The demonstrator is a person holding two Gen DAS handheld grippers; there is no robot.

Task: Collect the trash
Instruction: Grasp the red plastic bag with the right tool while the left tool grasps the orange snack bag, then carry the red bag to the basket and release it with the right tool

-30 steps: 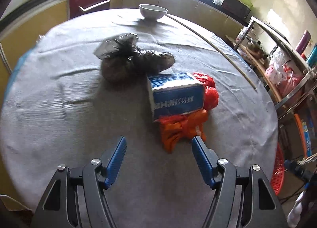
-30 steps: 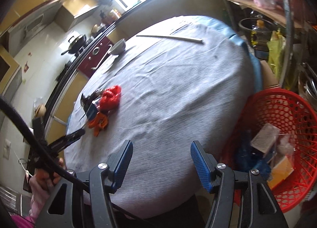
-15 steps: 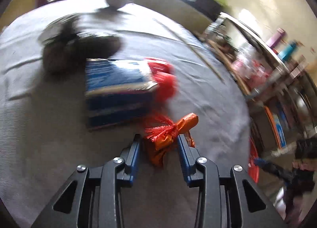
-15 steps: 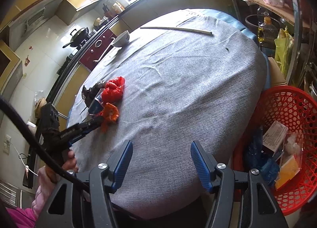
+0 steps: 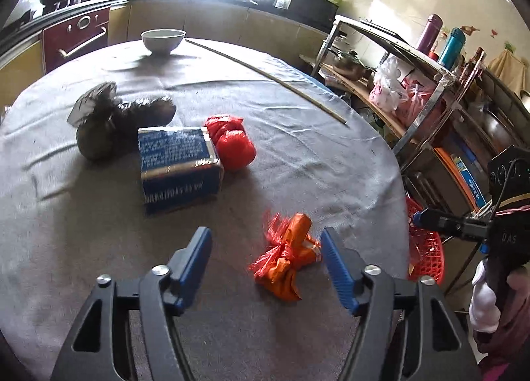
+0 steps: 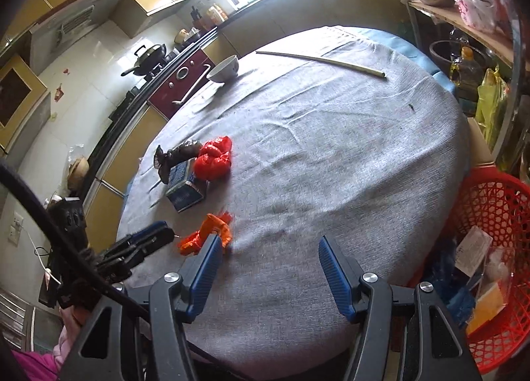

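My left gripper (image 5: 265, 261) hangs over the near part of the counter (image 5: 314, 156), its jaws opening, and the orange knotted bag (image 5: 286, 257) lies between the blue fingers, nearer the right one, with neither pad pressing on it. So the bag is loose on the grey cloth, on my side of the blue carton (image 5: 179, 166), with the red plastic bundle (image 5: 232, 142) and the dark bag (image 5: 116, 119) beyond that carton.

As I read it, the step is to take this orange bag and carry it to the red basket (image 6: 490, 248), which stands off the counter's edge beyond the bag from the carton.

To do it well I would shift the gripper toward the basket until the bag sits midway between the fingers, lower until the tips nearly meet the cloth, then close across the knotted waist, where the plastic is gathered and firm. Pinching the frilly end alone would likely let it slip.

The bag's long axis runs diagonally: the smooth orange lobe points away toward the basket side, the crumpled tail back at me.

My right gripper (image 6: 265, 275) stands apart and empty near the basket.
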